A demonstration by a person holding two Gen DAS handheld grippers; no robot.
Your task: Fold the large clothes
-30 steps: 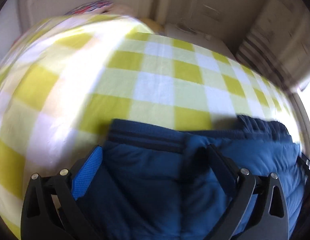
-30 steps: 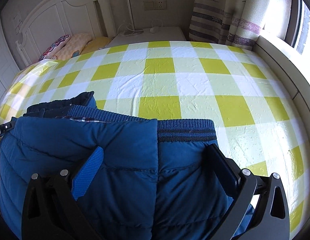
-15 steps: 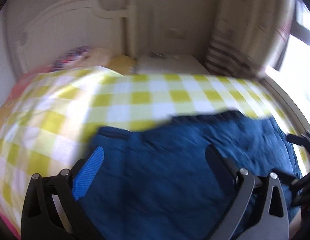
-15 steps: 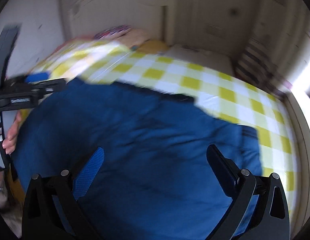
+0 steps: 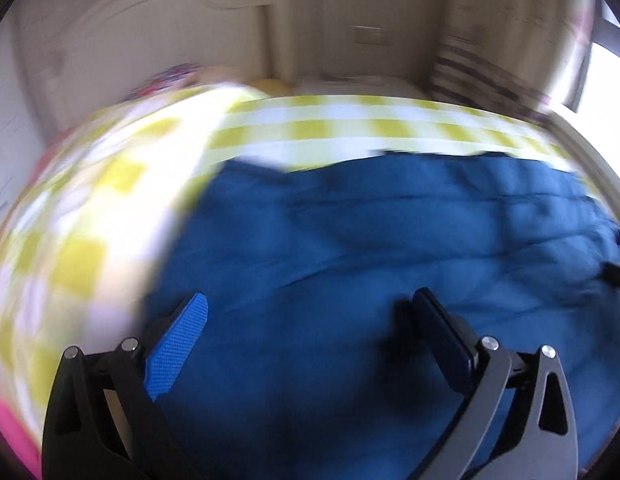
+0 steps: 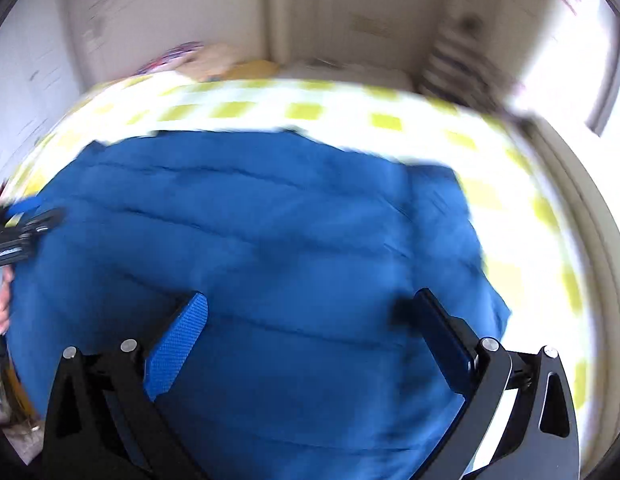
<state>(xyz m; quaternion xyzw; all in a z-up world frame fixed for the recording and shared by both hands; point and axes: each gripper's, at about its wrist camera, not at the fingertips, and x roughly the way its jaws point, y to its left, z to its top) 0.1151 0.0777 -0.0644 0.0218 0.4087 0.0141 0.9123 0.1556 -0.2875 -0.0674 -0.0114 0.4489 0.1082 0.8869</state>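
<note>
A large blue quilted jacket (image 5: 390, 264) (image 6: 269, 240) lies folded on a bed with a yellow-and-white checked cover (image 5: 89, 220) (image 6: 510, 184). My left gripper (image 5: 310, 320) hovers above the jacket's left part, jaws wide apart with nothing between them. My right gripper (image 6: 310, 316) hovers above the jacket's right part, also open and empty. In the right wrist view the left gripper (image 6: 17, 228) shows at the far left with a hand on it. Both views are motion-blurred.
A white headboard (image 5: 157, 52) and pillows (image 6: 197, 56) stand at the far end of the bed. A bedside cabinet (image 6: 350, 72) and striped curtains (image 5: 470, 72) lie beyond, with a bright window (image 6: 570, 64) on the right. Pink fabric (image 5: 9, 420) edges the bed's near left.
Both grippers have pulled up and back from the jacket's ribbed hem. The jacket now shows as one wide folded panel, and more of the room is in view.
</note>
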